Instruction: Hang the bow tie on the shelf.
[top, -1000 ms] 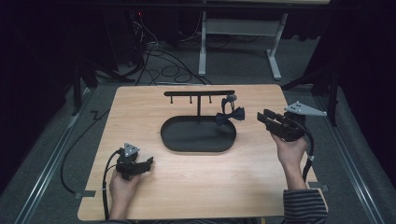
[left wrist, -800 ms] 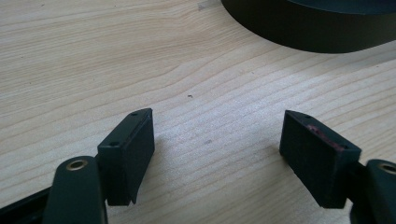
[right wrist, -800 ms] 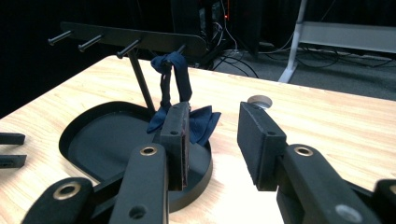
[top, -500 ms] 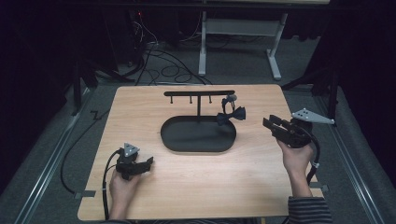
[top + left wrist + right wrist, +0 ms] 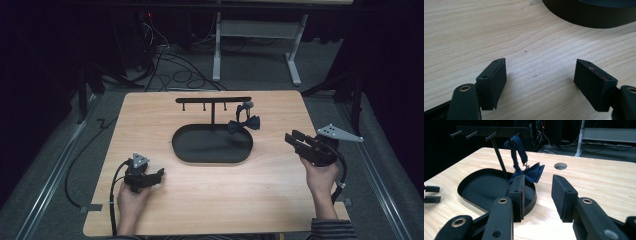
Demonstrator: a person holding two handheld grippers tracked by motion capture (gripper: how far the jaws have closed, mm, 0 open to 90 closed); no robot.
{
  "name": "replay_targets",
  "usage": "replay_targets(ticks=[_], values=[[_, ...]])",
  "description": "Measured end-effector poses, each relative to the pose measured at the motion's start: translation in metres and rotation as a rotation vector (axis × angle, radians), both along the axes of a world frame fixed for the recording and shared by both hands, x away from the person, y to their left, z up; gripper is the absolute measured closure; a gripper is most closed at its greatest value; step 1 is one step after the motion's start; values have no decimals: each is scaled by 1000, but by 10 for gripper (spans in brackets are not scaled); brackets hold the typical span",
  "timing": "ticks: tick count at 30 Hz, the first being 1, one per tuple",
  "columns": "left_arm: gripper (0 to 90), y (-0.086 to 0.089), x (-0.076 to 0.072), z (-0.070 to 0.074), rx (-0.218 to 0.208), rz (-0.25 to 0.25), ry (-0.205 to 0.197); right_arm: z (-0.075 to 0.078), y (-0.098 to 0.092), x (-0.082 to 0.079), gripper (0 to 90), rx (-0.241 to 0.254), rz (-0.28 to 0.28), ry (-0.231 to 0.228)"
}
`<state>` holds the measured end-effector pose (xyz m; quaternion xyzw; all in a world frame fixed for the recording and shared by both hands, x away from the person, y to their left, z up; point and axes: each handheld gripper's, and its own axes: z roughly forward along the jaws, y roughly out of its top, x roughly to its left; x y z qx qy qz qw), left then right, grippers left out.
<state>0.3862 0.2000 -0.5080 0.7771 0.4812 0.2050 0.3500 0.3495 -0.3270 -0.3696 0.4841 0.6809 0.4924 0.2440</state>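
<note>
Here's the stand (image 5: pixel 212 102), a black T-shaped rack rising from the back edge of an oval black tray (image 5: pixel 212 145) in the middle of the table (image 5: pixel 150 115). That's our landmark. The bow tie (image 5: pixel 244 123), dark blue, hangs by its strap from the right end of the stand's bar, and its bow sits low, just over the tray's right rim; whether it touches the rim I can't tell.

Right gripper (image 5: pixel 294 141) is off to the right of the stand, well apart from it, held in the person's right hand (image 5: pixel 320 175) above the table's right side and aimed toward the tray. Its jaws stand partly apart, roughly half spread, and there's nothing between them. In the right gripper view the bow tie (image 5: pixel 529 172) shows just beyond the tips, strap looped over the bar end, with the tray (image 5: pixel 471 185) below it.

Left gripper (image 5: pixel 156 175) is in front of the stand and to its left, near the table's front edge, sitting low over the wood in the left hand (image 5: pixel 131 200). Its jaws gape wide and hold nothing; bare wood grain lies between them, with the tray's wall (image 5: pixel 589 17) up ahead.
</note>
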Motion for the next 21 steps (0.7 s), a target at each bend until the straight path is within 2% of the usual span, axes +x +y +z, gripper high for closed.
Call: replay_targets(ticks=[21], values=[[266,0,0,0,-2,1,-1,-11,-8,-21,636,11,-17,6]])
